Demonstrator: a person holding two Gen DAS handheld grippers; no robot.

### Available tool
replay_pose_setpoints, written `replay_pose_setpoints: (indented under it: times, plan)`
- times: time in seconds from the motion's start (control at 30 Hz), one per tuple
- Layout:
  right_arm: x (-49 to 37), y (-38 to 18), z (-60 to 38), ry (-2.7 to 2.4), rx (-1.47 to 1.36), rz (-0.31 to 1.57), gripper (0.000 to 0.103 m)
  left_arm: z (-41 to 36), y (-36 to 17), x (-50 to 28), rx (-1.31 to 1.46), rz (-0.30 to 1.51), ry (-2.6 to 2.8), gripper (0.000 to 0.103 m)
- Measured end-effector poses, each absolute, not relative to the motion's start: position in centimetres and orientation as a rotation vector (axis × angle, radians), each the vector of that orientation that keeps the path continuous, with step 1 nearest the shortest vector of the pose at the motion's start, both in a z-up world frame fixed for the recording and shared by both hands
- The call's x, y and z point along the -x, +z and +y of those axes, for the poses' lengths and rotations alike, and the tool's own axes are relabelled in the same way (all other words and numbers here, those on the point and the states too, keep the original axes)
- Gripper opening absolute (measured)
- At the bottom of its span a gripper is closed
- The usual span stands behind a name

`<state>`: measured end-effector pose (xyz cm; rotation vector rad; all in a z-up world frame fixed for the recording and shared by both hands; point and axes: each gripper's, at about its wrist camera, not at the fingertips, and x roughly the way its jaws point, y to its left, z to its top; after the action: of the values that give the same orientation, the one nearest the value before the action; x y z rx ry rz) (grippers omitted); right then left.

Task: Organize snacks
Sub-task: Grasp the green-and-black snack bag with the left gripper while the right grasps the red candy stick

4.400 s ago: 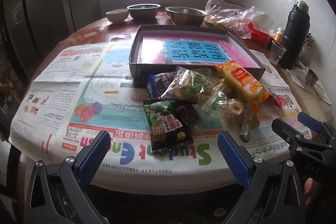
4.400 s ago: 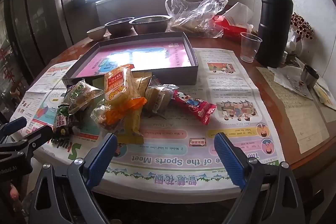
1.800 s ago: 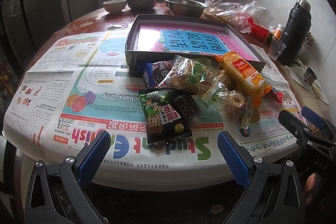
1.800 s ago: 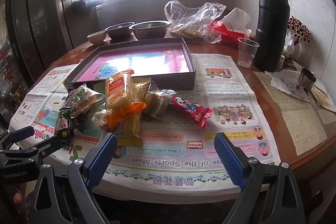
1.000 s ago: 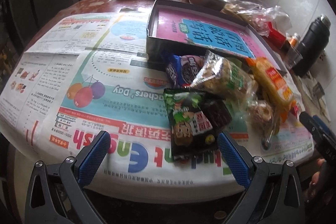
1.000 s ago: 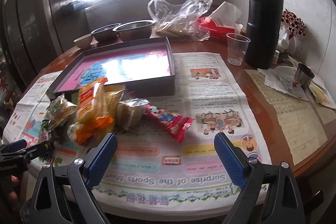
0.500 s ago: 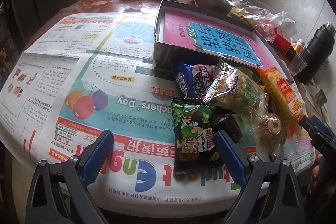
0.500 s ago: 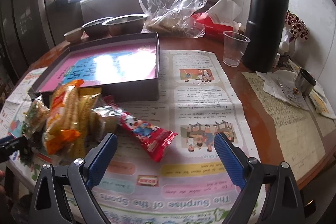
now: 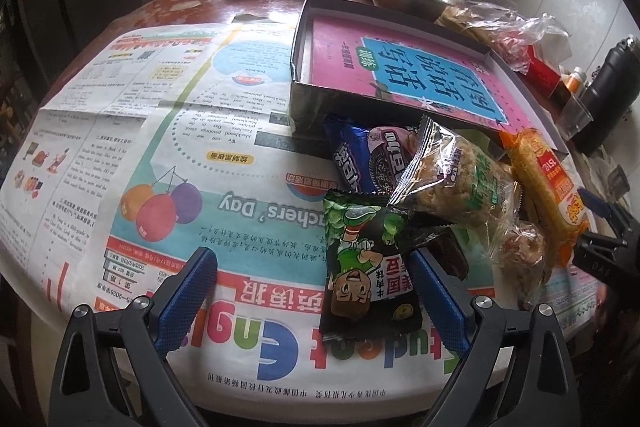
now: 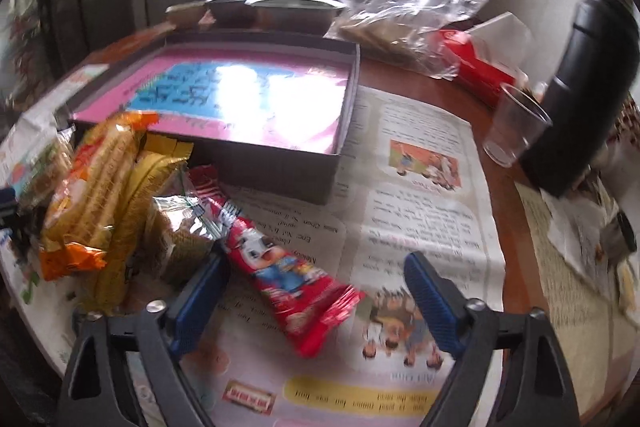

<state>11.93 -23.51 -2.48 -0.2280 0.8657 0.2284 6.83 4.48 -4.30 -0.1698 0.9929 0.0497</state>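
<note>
Several snack packets heaped on newspaper point(image 9: 168, 131) against the near wall of a shallow grey box point(image 9: 316, 99) lined in pink. Green cartoon pack point(image 9: 366, 263), nearest the left gripper point(image 9: 314, 291), overlapped by a clear-wrapped grain bar point(image 9: 460, 179); blue pack point(image 9: 360, 163) with partly legible white lettering behind; orange pack point(image 9: 548, 187) marked "1512" beside the box corner. Red cartoon-character packet point(image 10: 280, 267) lying out from the heap, between the pads of the right gripper point(image 10: 316, 291). Both grippers spread wide, grasping nothing, low over the newspaper headed "Student English".
</note>
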Motion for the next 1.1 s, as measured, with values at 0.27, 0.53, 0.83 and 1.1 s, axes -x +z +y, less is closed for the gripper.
replay_pose_setpoints:
  times: [0.27, 0.53, 0.83, 1.1]
  plan:
    - [-11.9, -2.4, -22.2, 0.313, 0.285, 0.829, 0.059, 4.1, -4.3, -7.1, 0.135, 0.980, 0.059, 0.087]
    - [-10.2, -2.1, -22.0, 0.382, 0.247, 0.854, 0.042, 4.3, -4.0, -6.9, 0.134, 0.957, 0.043, 0.067]
    - [-8.4, -2.1, -22.6, 0.391, 0.205, 0.827, 0.030, 4.4, -3.9, -6.5, 0.173, 0.942, -0.013, 0.038]
    - [-7.5, -1.4, -25.4, 0.380, 0.092, 0.834, 0.028, 5.1, -3.8, -6.2, 0.244, 0.943, -0.059, 0.037]
